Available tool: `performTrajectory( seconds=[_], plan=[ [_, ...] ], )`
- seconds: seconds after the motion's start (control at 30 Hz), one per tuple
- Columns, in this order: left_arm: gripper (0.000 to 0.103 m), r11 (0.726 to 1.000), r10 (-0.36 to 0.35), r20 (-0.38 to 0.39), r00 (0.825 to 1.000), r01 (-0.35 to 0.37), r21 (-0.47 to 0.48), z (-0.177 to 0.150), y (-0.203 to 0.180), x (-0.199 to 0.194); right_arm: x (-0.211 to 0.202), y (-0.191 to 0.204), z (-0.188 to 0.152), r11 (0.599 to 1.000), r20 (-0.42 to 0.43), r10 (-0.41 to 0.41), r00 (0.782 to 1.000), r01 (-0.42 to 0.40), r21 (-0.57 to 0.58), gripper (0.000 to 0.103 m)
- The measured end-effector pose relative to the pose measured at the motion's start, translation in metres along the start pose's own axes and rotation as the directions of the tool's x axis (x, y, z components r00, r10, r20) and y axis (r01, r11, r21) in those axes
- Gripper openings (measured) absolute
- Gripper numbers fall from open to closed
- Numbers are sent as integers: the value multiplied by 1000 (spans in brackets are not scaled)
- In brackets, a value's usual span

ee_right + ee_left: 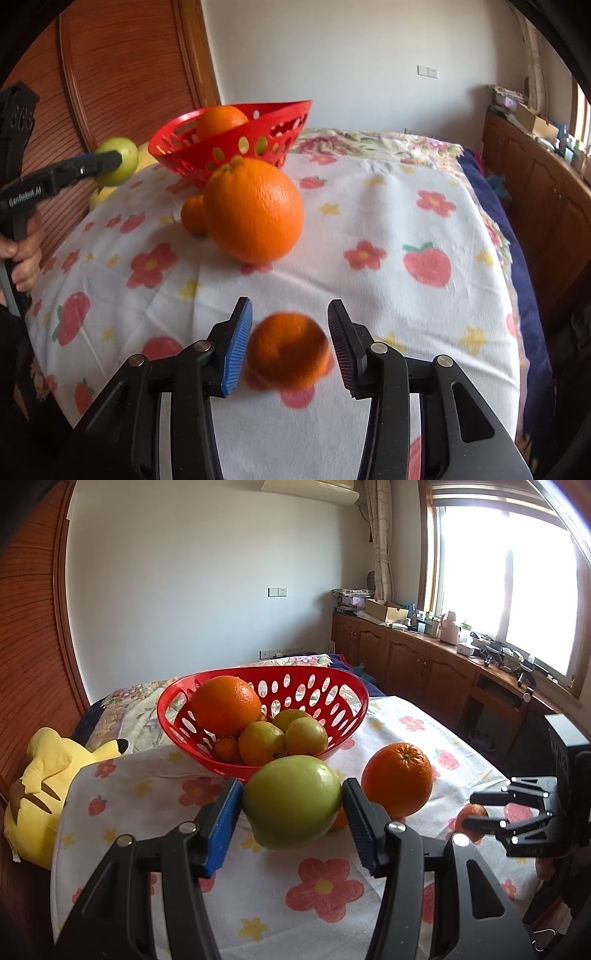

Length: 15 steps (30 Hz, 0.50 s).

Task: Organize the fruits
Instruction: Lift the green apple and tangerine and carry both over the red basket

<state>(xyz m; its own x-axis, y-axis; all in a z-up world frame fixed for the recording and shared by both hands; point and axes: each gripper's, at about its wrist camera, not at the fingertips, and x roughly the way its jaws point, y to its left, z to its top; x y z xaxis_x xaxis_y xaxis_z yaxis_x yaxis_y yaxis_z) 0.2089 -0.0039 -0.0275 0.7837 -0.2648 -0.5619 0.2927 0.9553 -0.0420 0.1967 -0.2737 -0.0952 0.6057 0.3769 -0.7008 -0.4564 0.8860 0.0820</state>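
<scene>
The green apple [291, 801] is seen clamped in the left tool [291, 803], lifted clear of the flowered cloth [325, 886], with the red basket [207, 716] lying straight ahead of it and just beyond. The basket already holds an orange [225, 705] and several yellow-green fruits [280, 734], so the open room is judged to lie toward its right half, ahead and slightly right of the held apple. The left tool's jaws are partly spread, both pads pressed against the apple's sides.

A large orange [255, 210] is left on the cloth, ahead of the right tool [290, 347] and a little to its left, with a small mandarin [194, 216] touching its left side; the basket stands farther on behind them. The right tool is the nearer of the two to this pair.

Between the right tool's pads a small tangerine [288, 350] is framed, blurred, with a sliver of gap visible on each side; it appears not to be gripped, the jaws narrowly parted around it. Whether it rests on the cloth or is falling cannot be told. A hand [24, 254] is seen on the left tool's handle.
</scene>
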Motion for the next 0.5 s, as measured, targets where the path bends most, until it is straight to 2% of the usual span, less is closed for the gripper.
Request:
performTrajectory(
  seconds=[0.17, 0.33, 0.5],
  plan=[
    [55, 1000, -7, 14, 1000, 7, -1, 2, 0, -3, -1, 5, -9, 1000, -10, 21, 1000, -20, 9, 48],
    [55, 1000, -2, 26, 1000, 2, -5, 7, 4, -4, 0, 16, -12, 1000, -19, 15, 1000, -16, -25, 45],
    [55, 1000, 3, 32, 999, -3, -8, 19, 14, 9, -8, 18, 8, 998, 13, 50, 999, -50, -35, 45]
  ],
)
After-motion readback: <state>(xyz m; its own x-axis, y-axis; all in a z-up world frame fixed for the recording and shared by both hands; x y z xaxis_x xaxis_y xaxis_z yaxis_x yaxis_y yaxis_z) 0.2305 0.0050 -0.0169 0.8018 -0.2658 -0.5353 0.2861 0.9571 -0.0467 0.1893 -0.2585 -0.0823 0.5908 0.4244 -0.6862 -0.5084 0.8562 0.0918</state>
